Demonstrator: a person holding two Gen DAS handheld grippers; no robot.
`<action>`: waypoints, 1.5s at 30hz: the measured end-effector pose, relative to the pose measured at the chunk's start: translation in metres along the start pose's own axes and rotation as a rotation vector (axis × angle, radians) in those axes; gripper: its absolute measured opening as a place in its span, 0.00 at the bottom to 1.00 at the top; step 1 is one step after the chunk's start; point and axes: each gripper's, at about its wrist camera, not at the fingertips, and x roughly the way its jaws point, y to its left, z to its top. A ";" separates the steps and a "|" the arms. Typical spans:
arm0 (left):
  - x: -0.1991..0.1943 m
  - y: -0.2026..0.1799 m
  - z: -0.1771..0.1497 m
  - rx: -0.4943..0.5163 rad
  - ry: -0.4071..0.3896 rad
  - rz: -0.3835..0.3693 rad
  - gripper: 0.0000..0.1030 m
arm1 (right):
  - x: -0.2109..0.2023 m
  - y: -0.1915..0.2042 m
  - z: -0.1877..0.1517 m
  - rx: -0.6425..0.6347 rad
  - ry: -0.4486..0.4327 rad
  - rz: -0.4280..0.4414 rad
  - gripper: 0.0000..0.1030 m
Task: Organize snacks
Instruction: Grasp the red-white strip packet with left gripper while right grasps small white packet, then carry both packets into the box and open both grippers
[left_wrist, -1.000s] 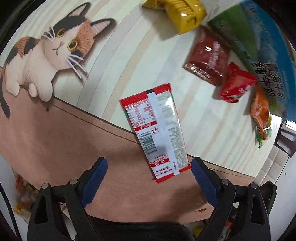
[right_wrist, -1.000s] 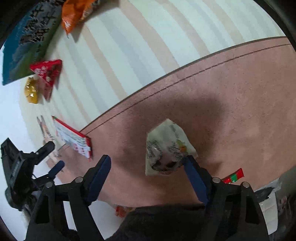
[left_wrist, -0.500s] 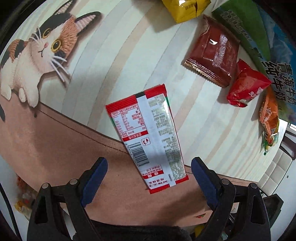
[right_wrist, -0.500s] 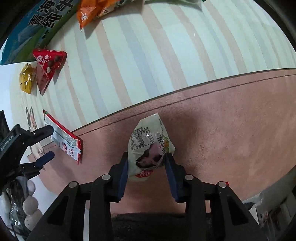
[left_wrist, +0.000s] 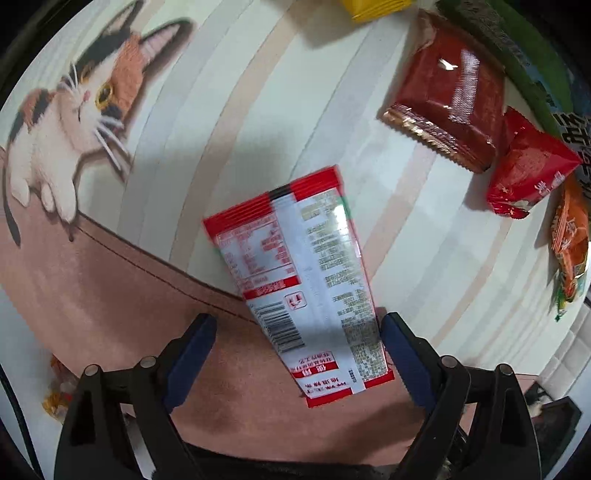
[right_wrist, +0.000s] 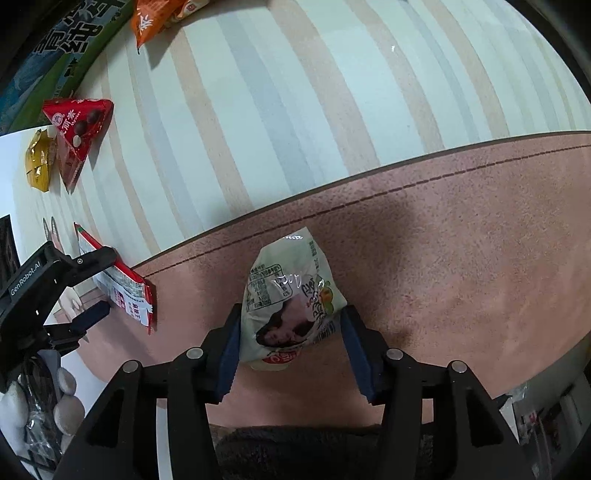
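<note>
A red-and-white snack packet lies back side up across the edge between the striped mat and its pink border. My left gripper hangs over the packet's near end, jaws closing. The right pad is at the packet's edge and the left pad is well apart from it. The same packet and the left gripper show at the left of the right wrist view. My right gripper has a puffy pale green packet between its pads over the pink border. Its jaws are opening, with both pads touching the packet's sides.
Beyond the left gripper lie a dark red packet, a red triangular packet, an orange packet, a yellow packet and a large green-blue bag. A cat picture fills the mat's left corner.
My left gripper has come down closer over the red-and-white packet. My right gripper closed tight on the pale green packet, then its jaws widened a little.
</note>
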 end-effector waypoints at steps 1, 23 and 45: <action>-0.002 -0.007 -0.001 0.031 -0.025 0.022 0.81 | 0.000 0.000 0.000 0.000 -0.001 -0.001 0.53; -0.018 -0.045 -0.024 0.195 -0.078 0.010 0.50 | -0.003 0.039 -0.021 -0.092 -0.084 -0.023 0.41; -0.131 -0.049 -0.055 0.369 -0.202 -0.113 0.49 | -0.101 0.062 -0.014 -0.189 -0.221 0.111 0.37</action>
